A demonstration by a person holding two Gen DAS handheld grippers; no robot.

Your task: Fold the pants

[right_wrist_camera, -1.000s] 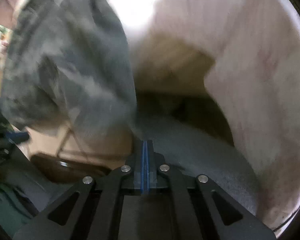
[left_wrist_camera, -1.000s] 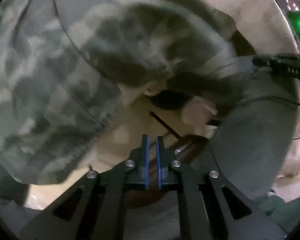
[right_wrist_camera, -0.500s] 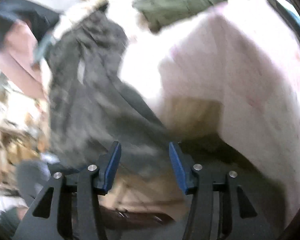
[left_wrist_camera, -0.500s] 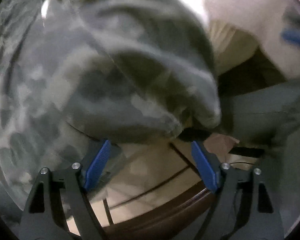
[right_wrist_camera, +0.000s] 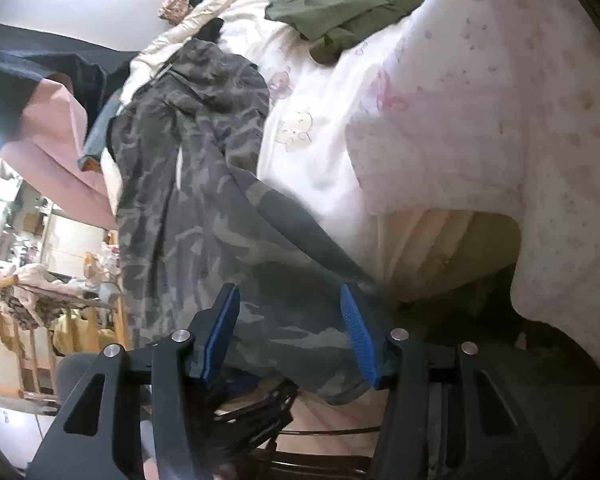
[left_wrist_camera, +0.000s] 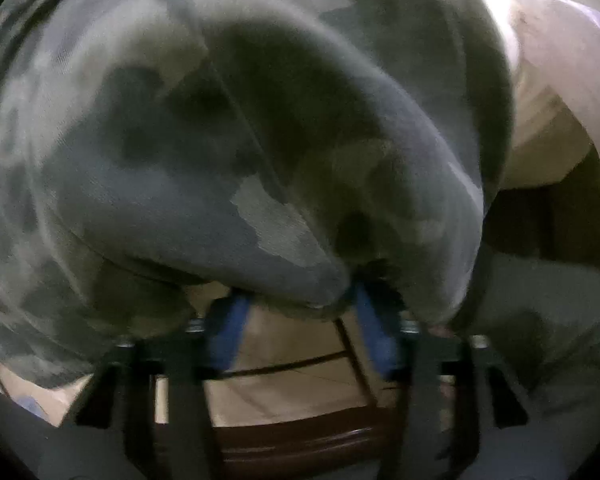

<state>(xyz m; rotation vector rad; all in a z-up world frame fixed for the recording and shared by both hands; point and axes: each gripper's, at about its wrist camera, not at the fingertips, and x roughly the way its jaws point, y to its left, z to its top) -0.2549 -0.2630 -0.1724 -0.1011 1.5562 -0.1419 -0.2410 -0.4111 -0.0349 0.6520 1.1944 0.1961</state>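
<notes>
Right wrist view: camouflage pants (right_wrist_camera: 196,184) trail off the bed (right_wrist_camera: 480,120) from eleven o'clock toward six; they could slide floorward. My right gripper (right_wrist_camera: 290,338) gapes, gripping nothing. Left gripper (left_wrist_camera: 300,332) is closing, hem overhanging its tips; it may miss.

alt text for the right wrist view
Camouflage pants drape off a bed's edge, their lower end lying between the open blue pads of the right gripper. An olive garment lies on the pink-printed bedding.
</notes>
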